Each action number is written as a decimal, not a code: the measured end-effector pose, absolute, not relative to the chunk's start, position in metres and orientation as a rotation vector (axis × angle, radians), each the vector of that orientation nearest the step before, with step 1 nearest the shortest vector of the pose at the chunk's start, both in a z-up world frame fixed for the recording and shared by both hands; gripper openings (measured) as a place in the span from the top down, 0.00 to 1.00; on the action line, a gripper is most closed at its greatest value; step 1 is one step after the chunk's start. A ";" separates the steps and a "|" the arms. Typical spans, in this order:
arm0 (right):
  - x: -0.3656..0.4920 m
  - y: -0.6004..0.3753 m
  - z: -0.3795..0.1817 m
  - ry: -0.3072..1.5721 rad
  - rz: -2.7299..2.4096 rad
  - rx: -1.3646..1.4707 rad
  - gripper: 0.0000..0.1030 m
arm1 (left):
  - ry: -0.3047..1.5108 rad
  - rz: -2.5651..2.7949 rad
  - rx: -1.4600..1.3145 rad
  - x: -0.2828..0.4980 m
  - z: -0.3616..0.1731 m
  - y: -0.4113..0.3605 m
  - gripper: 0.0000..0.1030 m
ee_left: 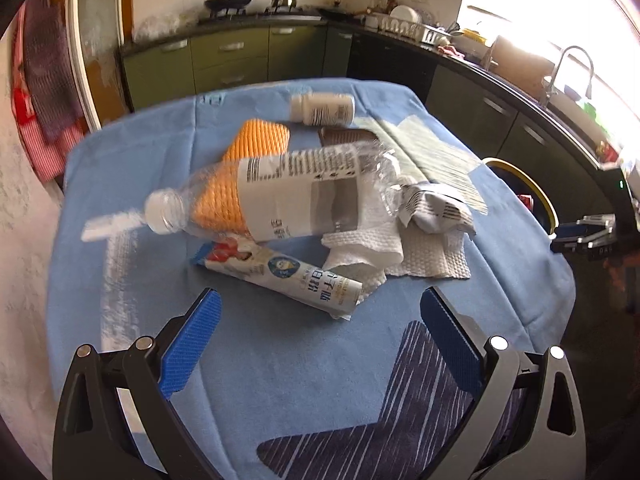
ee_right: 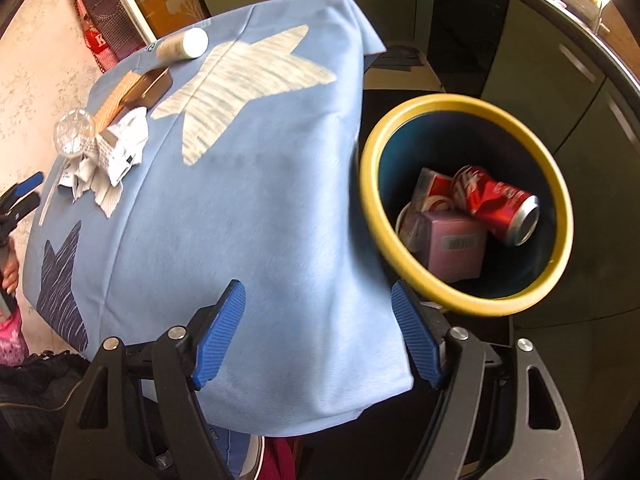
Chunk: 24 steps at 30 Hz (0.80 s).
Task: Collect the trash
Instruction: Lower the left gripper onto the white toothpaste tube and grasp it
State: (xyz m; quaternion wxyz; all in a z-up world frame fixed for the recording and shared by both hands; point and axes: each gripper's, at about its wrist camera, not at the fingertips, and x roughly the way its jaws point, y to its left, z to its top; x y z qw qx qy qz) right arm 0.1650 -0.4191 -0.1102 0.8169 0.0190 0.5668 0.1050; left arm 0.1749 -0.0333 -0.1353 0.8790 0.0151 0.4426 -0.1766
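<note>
Your left gripper (ee_left: 320,316) gapes wide and empty, with the toothpaste tube (ee_left: 280,276) just ahead of its pads and the crushed water bottle (ee_left: 272,196) beyond. Your right gripper (ee_right: 318,328) is likewise spread and empty, the yellow-rimmed bin (ee_right: 466,300) holding a red cola can (ee_right: 496,204) ahead to its right.

Bare cloth (ee_left: 280,360) lies open in front of the left tongs (ee_left: 320,340) up to the tube (ee_left: 280,276). Behind it the bottle (ee_left: 280,196), sponge (ee_left: 256,144) and tissue (ee_left: 384,252) crowd the worktop's middle. The bin (ee_right: 404,264) mouth stands open just beside the worktop edge, with a can (ee_right: 496,204) and box (ee_right: 452,248) at its bottom.
</note>
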 end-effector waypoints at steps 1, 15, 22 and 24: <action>0.165 -0.418 -0.113 1.211 0.227 0.045 0.31 | 0.954 -0.364 -0.012 0.181 -0.140 -0.030 0.05; 0.160 -0.412 -0.118 1.203 0.257 0.060 0.29 | 1.043 -0.203 -0.146 0.214 -0.165 -0.031 0.16; 0.159 -0.408 -0.114 1.196 0.268 0.047 0.29 | 1.059 -0.174 -0.132 0.214 -0.169 -0.027 0.38; 0.158 -0.406 -0.114 1.197 0.270 0.046 0.29 | 1.064 -0.181 -0.130 0.210 -0.169 -0.024 0.42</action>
